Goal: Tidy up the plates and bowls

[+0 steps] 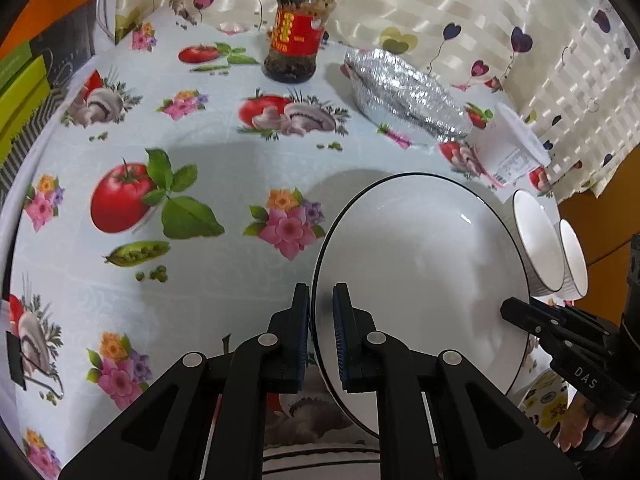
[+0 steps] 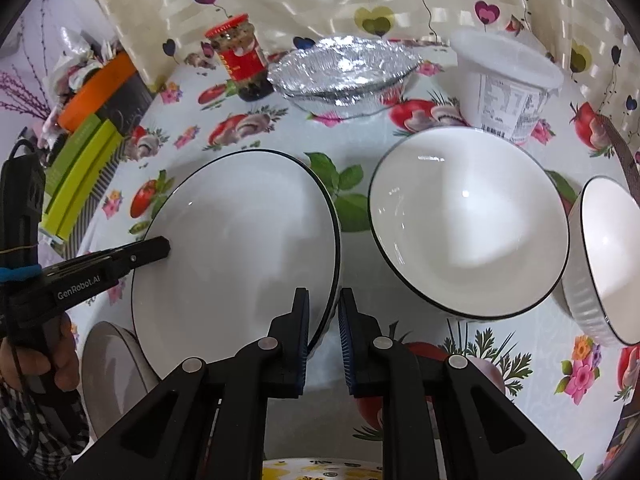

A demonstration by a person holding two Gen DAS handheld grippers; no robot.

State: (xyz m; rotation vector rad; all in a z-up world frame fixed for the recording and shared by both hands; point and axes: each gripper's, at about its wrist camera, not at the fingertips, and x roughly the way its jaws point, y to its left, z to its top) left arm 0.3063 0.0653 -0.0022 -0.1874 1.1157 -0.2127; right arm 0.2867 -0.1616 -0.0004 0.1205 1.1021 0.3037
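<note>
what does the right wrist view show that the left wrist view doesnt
Only the right wrist view shows the grey plate under the large white black-rimmed plate and the full insides of both white ribbed bowls. Only the left wrist view shows the pea-pod print on the floral tablecloth. Both share the red-lidded jar, the foil dish, the white tub and both grippers, left gripper and right gripper, at the plate's rim.

A: The yellow-flowered patterned dish (image 2: pixel 320 470) was cut off by the bottom edge, mostly behind the gripper frame.

B: Same for the grey plate (image 2: pixel 106 364), partly under the black-rimmed white plate (image 2: pixel 240 248). Ribbed white bowl (image 2: pixel 608 260) clipped at right; tub label (image 2: pixel 512 108) unreadable.
</note>
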